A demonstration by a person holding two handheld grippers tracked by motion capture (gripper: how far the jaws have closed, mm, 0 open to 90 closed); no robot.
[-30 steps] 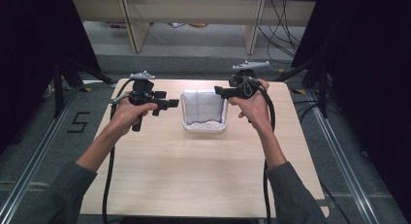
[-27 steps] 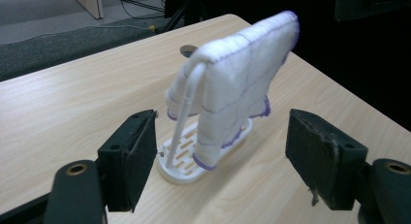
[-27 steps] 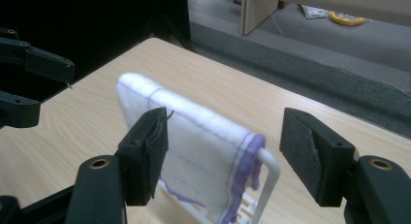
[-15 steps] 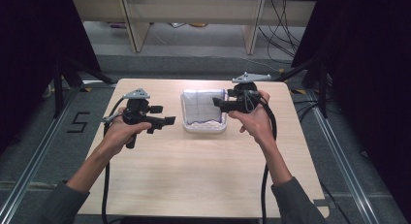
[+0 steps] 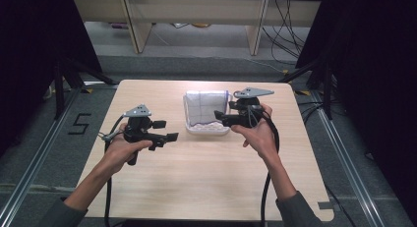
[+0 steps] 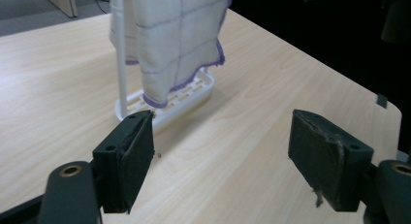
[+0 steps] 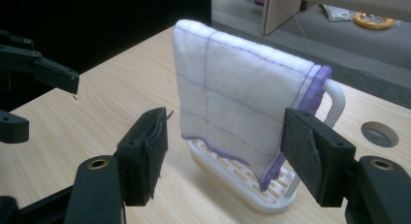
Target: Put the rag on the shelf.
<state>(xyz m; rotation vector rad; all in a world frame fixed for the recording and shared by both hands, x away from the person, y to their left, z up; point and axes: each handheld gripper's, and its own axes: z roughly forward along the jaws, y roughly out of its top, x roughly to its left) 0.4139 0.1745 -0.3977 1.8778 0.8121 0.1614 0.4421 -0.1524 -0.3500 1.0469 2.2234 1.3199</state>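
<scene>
Both grippers, left [image 5: 167, 130] and right [image 5: 219, 118], stand wide with nothing in them. I am reaching for the white cloth [image 7: 232, 105] hanging on its little rack [image 7: 252, 187] mid-table. Next I must pinch its edge.

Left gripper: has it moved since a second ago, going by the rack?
Yes. In the high view the left gripper has come toward the person's side, from level with the white rack's far end to its near edge. Its jaws stand open.
</scene>
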